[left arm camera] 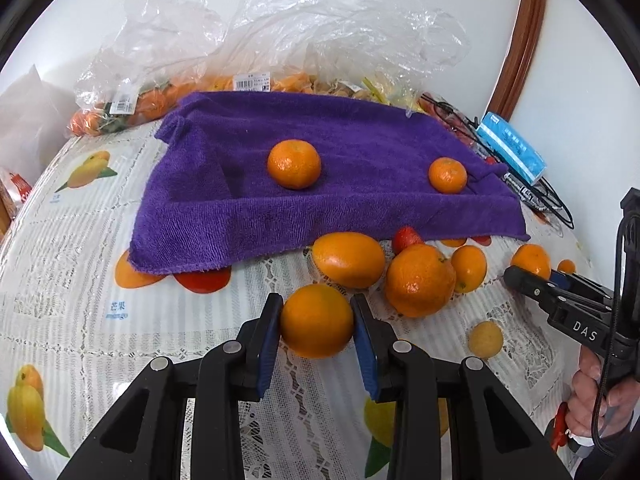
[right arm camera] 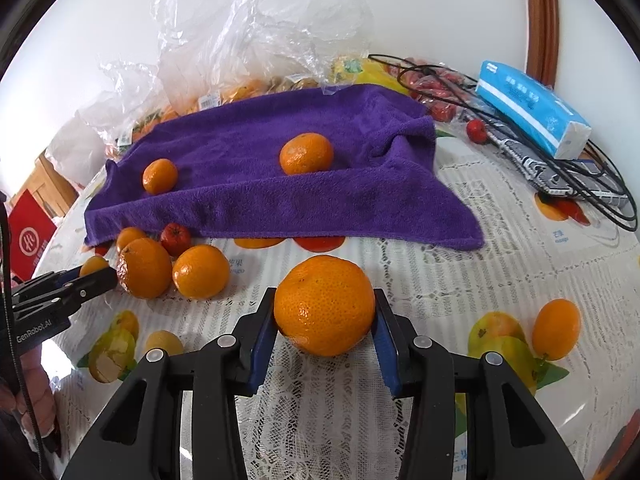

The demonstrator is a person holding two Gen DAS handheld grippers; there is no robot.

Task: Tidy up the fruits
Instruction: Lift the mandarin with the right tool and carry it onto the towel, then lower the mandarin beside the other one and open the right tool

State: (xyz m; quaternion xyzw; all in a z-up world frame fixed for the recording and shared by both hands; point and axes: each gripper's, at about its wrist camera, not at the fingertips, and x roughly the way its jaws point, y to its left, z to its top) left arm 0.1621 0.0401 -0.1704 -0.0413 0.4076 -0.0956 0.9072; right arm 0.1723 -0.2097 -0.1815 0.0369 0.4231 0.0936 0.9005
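My left gripper (left arm camera: 316, 312) is shut on a smooth orange fruit (left arm camera: 316, 321), just above the tablecloth. My right gripper (right arm camera: 324, 308) is shut on a large dimpled mandarin (right arm camera: 324, 305). A purple towel (left arm camera: 248, 204) lies ahead with two mandarins on it: a bigger one (left arm camera: 294, 164) and a smaller one (left arm camera: 447, 175). Loose fruit lies at the towel's near edge: an oval orange fruit (left arm camera: 348, 259), a mandarin (left arm camera: 420, 280), a small kumquat (left arm camera: 469, 268) and a red fruit (left arm camera: 406, 238). The towel also shows in the right wrist view (right arm camera: 260, 200).
Clear plastic bags of fruit (left arm camera: 160, 92) stand behind the towel. A blue tissue pack (right arm camera: 532, 120) and black cables (right arm camera: 592, 184) lie at the right. A small yellow fruit (left arm camera: 485, 339) and an orange kumquat (right arm camera: 556, 329) lie loose on the printed tablecloth (left arm camera: 80, 300).
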